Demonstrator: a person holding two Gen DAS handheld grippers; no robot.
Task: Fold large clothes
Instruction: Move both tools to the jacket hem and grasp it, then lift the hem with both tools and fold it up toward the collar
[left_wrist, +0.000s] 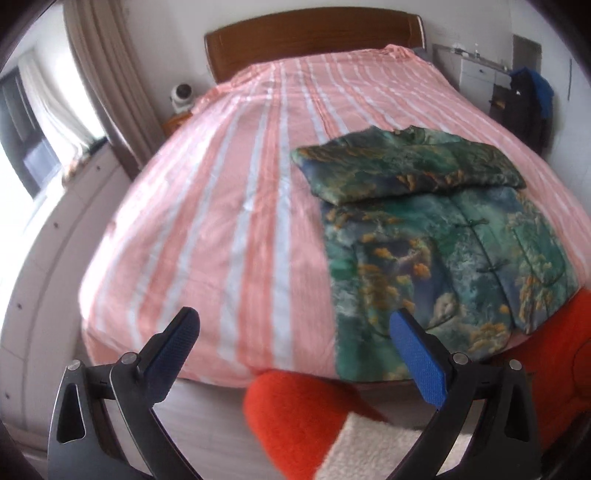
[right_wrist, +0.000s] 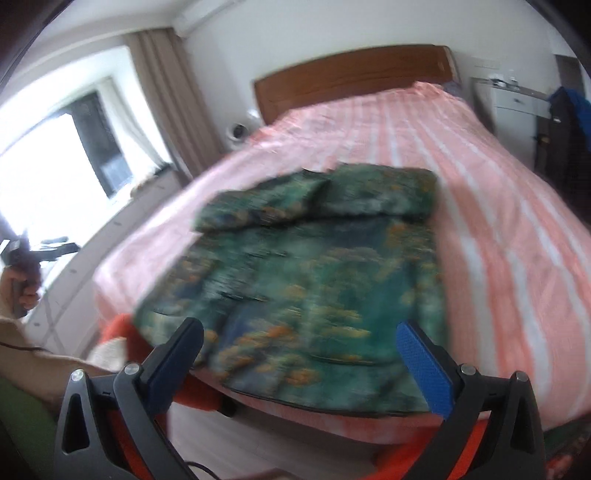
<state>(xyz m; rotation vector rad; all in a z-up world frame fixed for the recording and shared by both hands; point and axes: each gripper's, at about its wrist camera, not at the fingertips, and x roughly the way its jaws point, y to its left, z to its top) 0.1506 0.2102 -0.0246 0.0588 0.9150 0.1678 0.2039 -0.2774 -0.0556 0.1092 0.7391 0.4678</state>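
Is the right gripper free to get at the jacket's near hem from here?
Probably yes. The right gripper is open and empty, and the jacket hem lies at the bed edge straight ahead, nothing between. The view is blurred, though.

One bed (left_wrist: 229, 206) with one wooden headboard (left_wrist: 314, 40). One green patterned jacket (left_wrist: 436, 236) lies on it near the foot edge. Two grippers: the left gripper (left_wrist: 295, 332) and the right gripper (right_wrist: 299, 343), each with two jaws.
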